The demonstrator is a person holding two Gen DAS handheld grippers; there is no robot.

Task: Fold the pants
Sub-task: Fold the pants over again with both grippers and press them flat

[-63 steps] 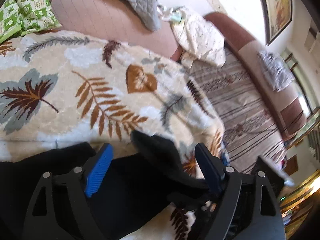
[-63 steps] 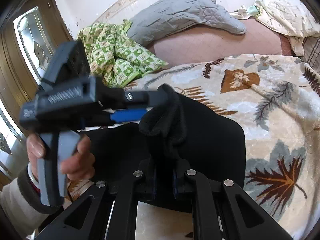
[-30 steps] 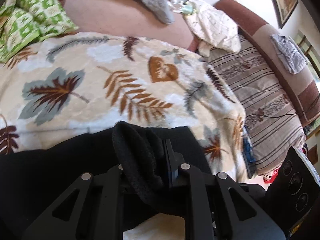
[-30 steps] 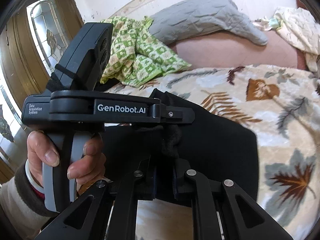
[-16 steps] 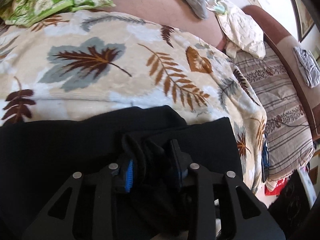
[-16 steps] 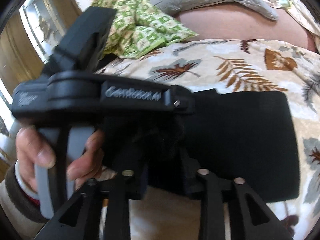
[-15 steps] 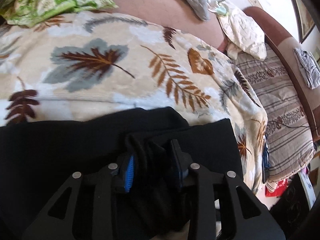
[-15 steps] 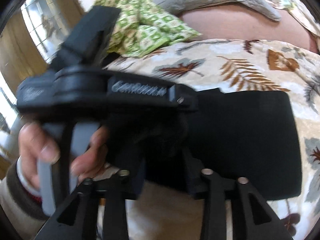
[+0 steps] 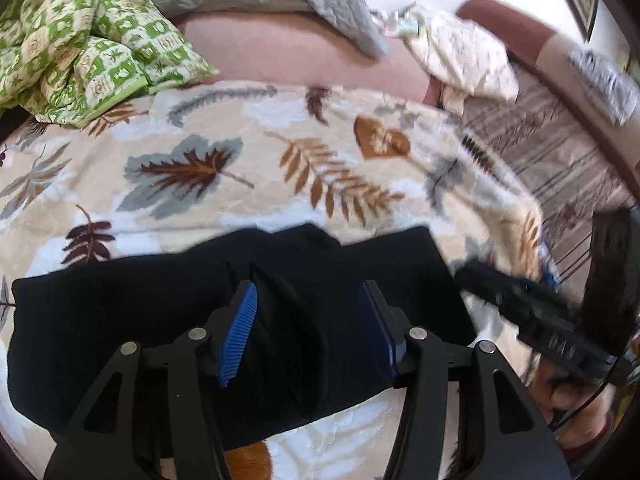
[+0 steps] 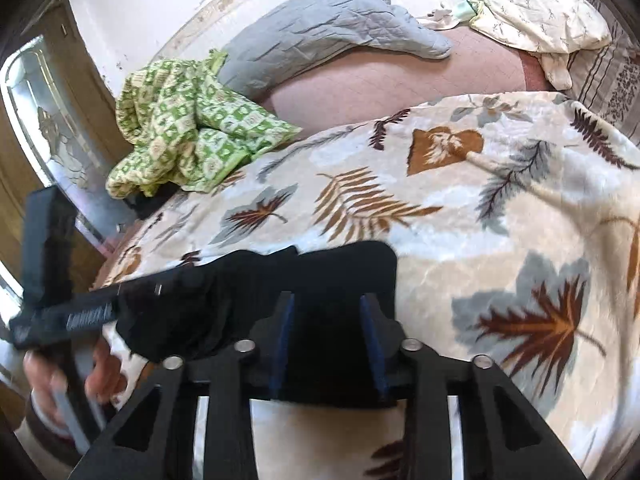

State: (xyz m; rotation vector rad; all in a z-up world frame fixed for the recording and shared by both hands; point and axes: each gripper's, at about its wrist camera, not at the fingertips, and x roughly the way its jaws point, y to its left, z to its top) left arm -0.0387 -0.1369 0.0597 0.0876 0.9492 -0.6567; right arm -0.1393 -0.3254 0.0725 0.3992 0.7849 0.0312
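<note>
The black pants lie folded in a flat band on the leaf-print blanket; they also show in the right wrist view. My left gripper is open just above them, with a loose bunched fold of the fabric standing between its blue pads. My right gripper is open over the pants' right end, with nothing pinched. The right gripper's body shows at the right of the left view. The left gripper's body shows blurred at the left of the right view.
A green checked quilt and a grey pillow lie at the back of the pink mattress. A cream cloth sits at the back right. A striped sofa cover lies to the right. A glass door stands at the left.
Both grippers were shut on the pants' edge and carried it down onto the blanket. Both have now opened and let the fabric go; the pants lie flat.
</note>
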